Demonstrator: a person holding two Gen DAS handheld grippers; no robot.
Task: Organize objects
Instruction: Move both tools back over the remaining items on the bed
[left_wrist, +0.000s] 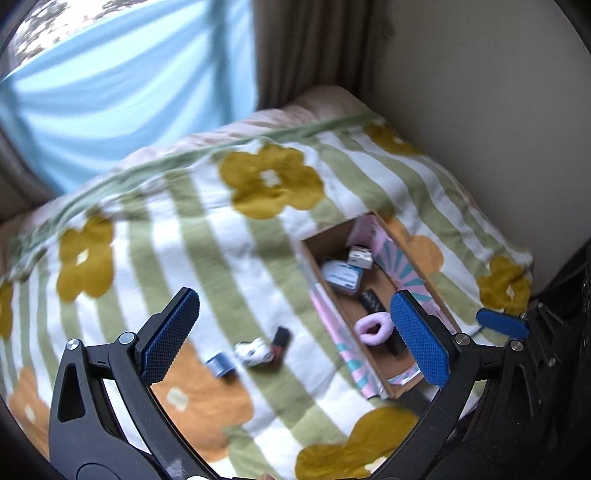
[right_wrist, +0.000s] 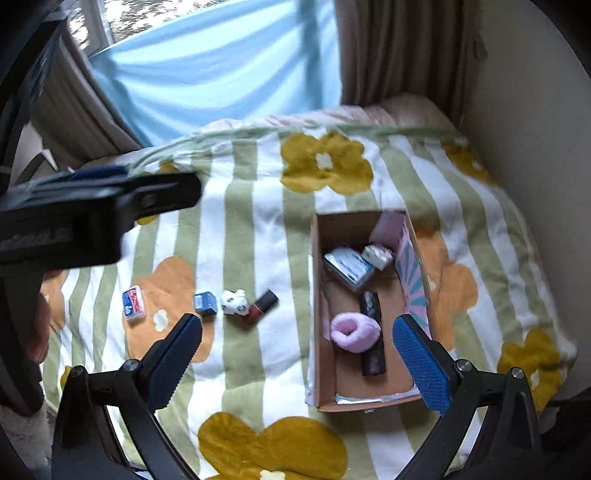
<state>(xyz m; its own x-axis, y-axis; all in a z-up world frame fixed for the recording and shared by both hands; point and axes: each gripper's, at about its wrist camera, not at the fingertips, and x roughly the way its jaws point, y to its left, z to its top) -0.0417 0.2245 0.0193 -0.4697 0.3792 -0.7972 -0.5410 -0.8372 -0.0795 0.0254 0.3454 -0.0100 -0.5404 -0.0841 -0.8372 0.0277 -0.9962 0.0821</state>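
A cardboard box (right_wrist: 318, 295) (left_wrist: 314, 271) sits on the flowered blanket. It holds a pink fluffy scrunchie (right_wrist: 354, 331) (left_wrist: 373, 328), a black cylinder (right_wrist: 371, 306), a blue-white packet (right_wrist: 349, 267) and a small white box (right_wrist: 377, 255). Left of the box lie a dark red lipstick (right_wrist: 261, 305) (left_wrist: 279, 342), a white spotted toy (right_wrist: 234, 302) (left_wrist: 253, 353), a blue cube (right_wrist: 205, 303) (left_wrist: 219, 363) and a clear red-blue case (right_wrist: 133, 303). My left gripper (left_wrist: 293, 334) is open and empty above the small items. My right gripper (right_wrist: 297, 349) is open and empty near the box.
The striped green-white blanket (right_wrist: 258, 229) covers a bed in a corner. A beige wall (right_wrist: 535, 147) stands on the right, brown curtains (right_wrist: 399, 48) and a blue sheet (right_wrist: 221, 62) behind. The left gripper's body (right_wrist: 92, 214) crosses the right wrist view at left.
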